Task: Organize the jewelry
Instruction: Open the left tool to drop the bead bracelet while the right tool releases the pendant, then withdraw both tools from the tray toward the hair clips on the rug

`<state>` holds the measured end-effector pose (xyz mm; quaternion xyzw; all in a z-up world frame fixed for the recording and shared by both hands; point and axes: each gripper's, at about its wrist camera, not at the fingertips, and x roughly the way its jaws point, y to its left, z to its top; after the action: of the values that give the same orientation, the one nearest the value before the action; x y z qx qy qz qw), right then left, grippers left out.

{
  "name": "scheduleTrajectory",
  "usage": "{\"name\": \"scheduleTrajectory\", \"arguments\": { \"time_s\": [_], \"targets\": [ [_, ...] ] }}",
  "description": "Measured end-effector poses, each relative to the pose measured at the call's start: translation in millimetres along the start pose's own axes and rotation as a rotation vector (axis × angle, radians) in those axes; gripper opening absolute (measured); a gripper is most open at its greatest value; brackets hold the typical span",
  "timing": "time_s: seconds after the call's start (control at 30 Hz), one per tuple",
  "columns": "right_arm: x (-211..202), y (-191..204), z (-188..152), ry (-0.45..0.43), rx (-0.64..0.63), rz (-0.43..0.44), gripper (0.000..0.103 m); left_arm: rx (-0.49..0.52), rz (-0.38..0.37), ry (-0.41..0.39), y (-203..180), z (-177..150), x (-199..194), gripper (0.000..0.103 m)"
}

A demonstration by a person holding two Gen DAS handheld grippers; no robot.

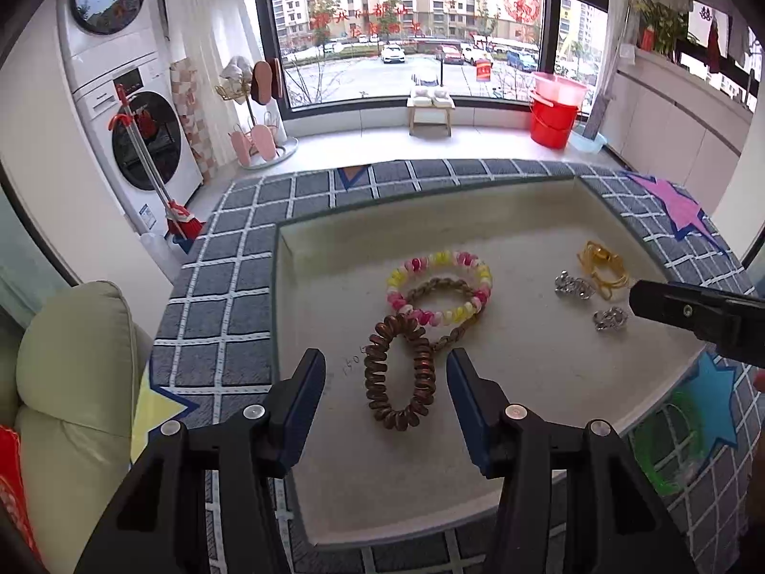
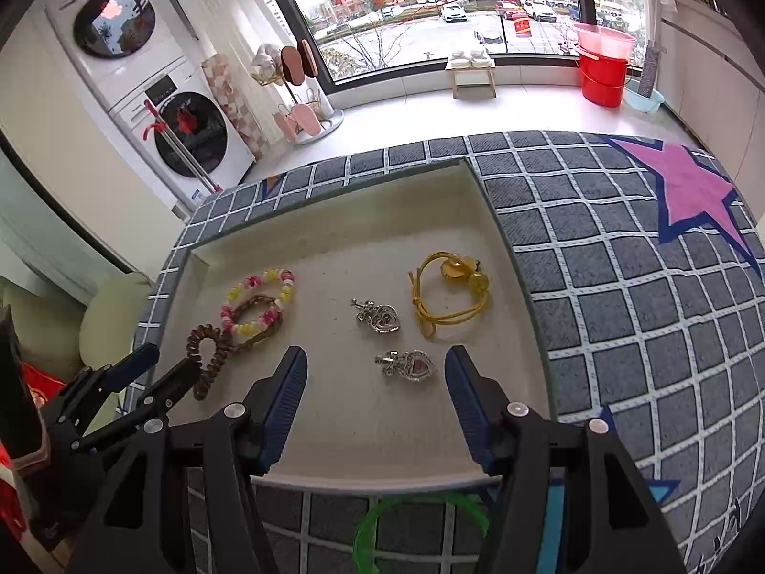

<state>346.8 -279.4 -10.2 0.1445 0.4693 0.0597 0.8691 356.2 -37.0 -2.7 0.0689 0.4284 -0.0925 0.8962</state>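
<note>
A cream tray lies on a grey checked cloth. In it a brown coil hair tie lies flat between the fingers of my left gripper, which is open and not touching it. Beyond lie a pink-and-yellow coil ring and a brown braided bracelet. In the right wrist view my right gripper is open above a silver heart pendant. A second pendant and a yellow hair tie lie farther back. The left gripper shows at the left of that view.
A green ring lies on the cloth just in front of the tray's near edge. Pink, blue and yellow stars mark the cloth. A pale cushion sits at the left. Washing machines, a stool and a red bucket stand on the floor beyond.
</note>
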Motion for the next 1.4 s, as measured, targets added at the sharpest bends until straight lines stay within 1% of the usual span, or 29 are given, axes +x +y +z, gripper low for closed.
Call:
{"name": "scheduleTrajectory", "arguments": {
  "time_s": [0.13,0.2,0.33,0.37,0.4,0.47,0.57,0.63,0.7,0.77,0.83,0.87,0.97,1.07,1.2,1.4],
  "targets": [
    [-11.2,-0.1,-3.9,-0.017,0.010,-0.003,0.066,0.002,0.001,-0.010,-1.3,-1.6,-9.0,0.066],
    [-15.5,-0.7,-7.9,-0.017,0.016,-0.002,0.069,0.003,0.001,-0.012,-1.0,-2.3,-11.8,0.066],
    [-22.7,-1.9,-12.0,-0.016,0.018,-0.003,0.069,-0.004,-0.014,-0.011,1.3,-5.7,-17.1,0.068],
    [-25.1,-1.8,-13.0,-0.017,0.018,-0.002,0.069,-0.005,-0.015,-0.011,1.2,-6.3,-18.4,0.076],
    [-27.1,-1.7,-13.9,-0.019,0.018,-0.002,0.069,-0.007,-0.013,-0.013,1.4,-6.9,-19.5,0.103],
    [-32.3,-2.1,-15.5,-0.026,0.019,0.000,0.069,-0.014,-0.008,-0.053,2.1,-9.2,-29.3,0.103],
    [-40.4,-0.6,-18.7,-0.040,0.022,0.000,0.069,0.003,-0.021,-0.046,0.2,-9.6,-36.7,0.103],
    [-46.0,1.3,-21.8,-0.047,0.022,0.004,0.070,0.012,-0.016,-0.052,-1.2,-10.6,-42.8,0.103],
    [-51.8,4.1,-25.1,-0.051,0.012,0.009,0.086,0.016,-0.016,-0.054,-2.5,-12.3,-46.8,0.103],
    [-57.7,8.0,-28.7,-0.070,-0.003,0.004,0.086,0.015,-0.021,-0.053,-2.4,-14.5,-52.8,0.103],
    [-65.4,12.1,-33.3,-0.092,-0.023,-0.005,0.090,0.012,-0.025,-0.053,-3.4,-18.1,-56.0,0.103],
    [-68.3,12.7,-34.6,-0.102,-0.026,-0.006,0.103,0.011,-0.027,-0.051,-3.2,-19.9,-58.9,0.103],
    [-79.2,13.2,-43.2,-0.133,-0.020,0.003,0.103,0.011,-0.024,-0.051,-4.1,-26.8,-62.9,0.103],
    [-87.4,13.8,-50.9,-0.126,-0.012,0.001,0.103,0.014,-0.028,-0.044,-5.4,-35.1,-67.8,0.103],
    [-97.8,11.3,-63.0,-0.075,-0.021,-0.004,0.103,0.017,-0.049,-0.033,-5.8,-51.6,-77.8,0.103],
    [-106.7,-1.6,-92.3,-0.021,0.012,0.005,0.103,0.009,-0.044,-0.011,-2.3,-82.8,-89.8,0.103]
  ]
}}
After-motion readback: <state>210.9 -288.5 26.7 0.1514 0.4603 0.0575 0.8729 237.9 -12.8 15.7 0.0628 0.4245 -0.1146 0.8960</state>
